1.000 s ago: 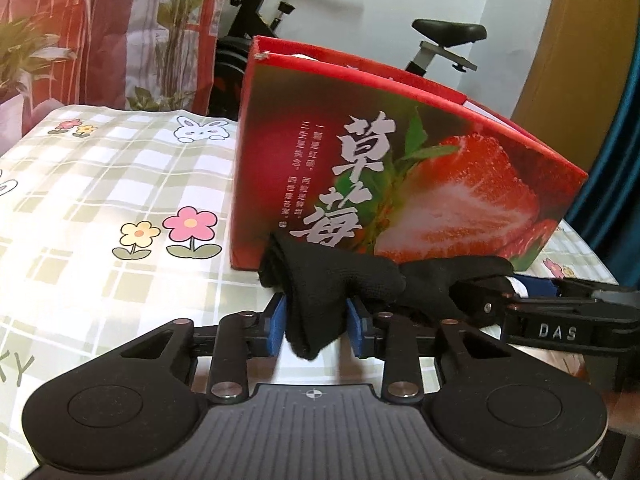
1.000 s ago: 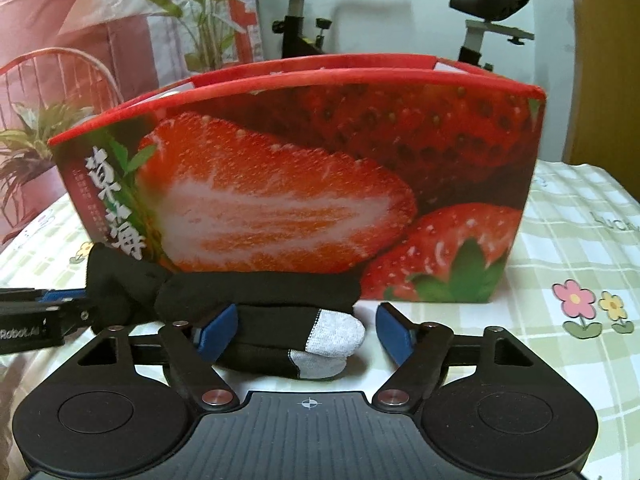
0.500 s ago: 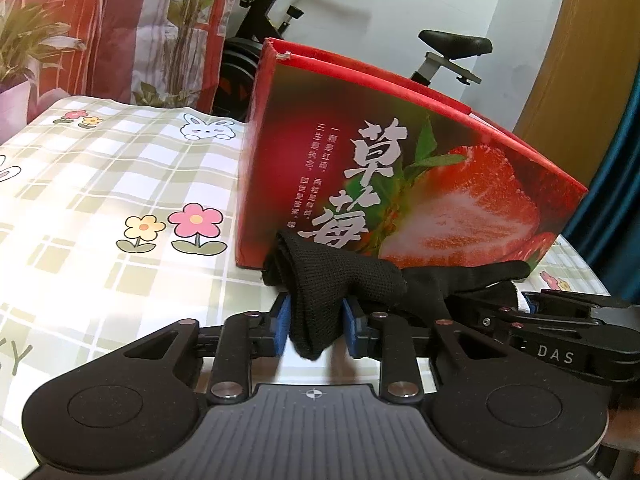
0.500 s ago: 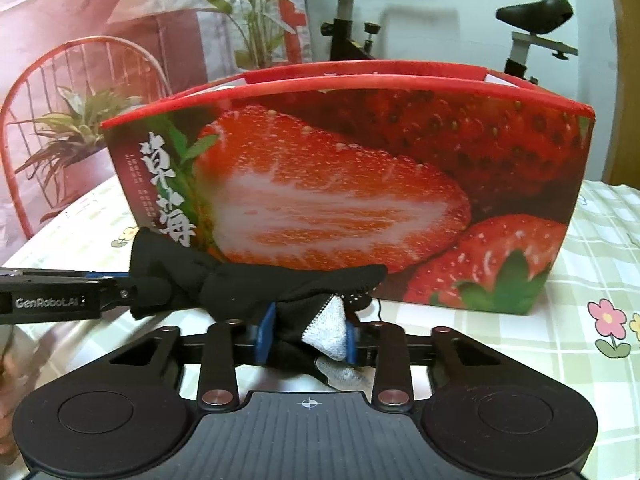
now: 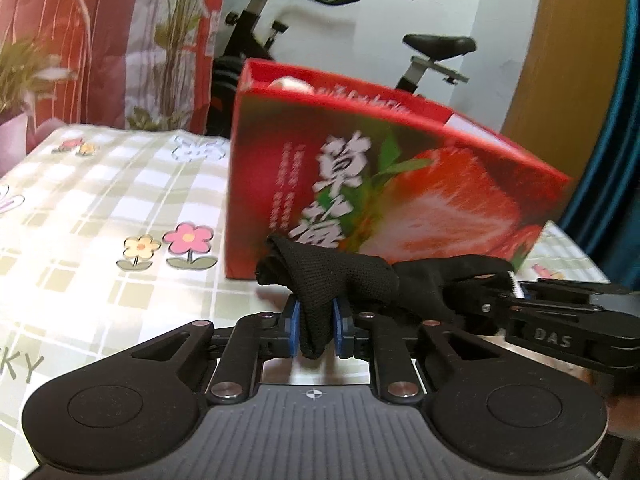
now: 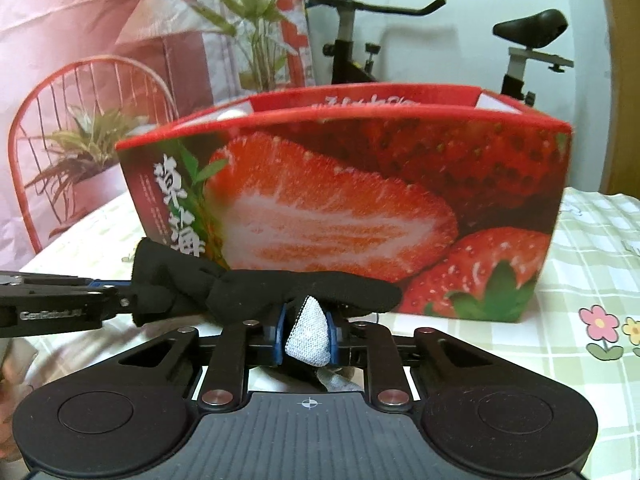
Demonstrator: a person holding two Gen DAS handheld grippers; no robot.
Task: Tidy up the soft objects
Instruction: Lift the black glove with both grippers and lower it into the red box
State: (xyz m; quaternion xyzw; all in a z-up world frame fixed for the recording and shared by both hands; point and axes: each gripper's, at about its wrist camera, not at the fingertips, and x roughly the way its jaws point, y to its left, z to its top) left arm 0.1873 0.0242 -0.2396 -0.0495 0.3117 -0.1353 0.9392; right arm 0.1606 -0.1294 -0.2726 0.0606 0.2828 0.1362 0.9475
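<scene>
Lifted since a second ago: black sock (image 5: 344, 280) off table | left gripper (image 5: 316, 330), right gripper (image 6: 306, 334) pinching opposite ends | box (image 6: 360, 208) ahead, drop-in pending

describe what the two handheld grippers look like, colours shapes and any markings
Both are matte black, with a ribbed base plate flanked by two round discs, linkage arms with silver rivets, and blue finger pads. The left gripper shows white "GenRobot.AI" lettering on its side, seen from the right wrist; the right gripper reads "DAS". No cables or sleeves visible.

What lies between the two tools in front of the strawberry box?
The black sock, stretched from left tool to right tool, seen in both wrist views.
</scene>
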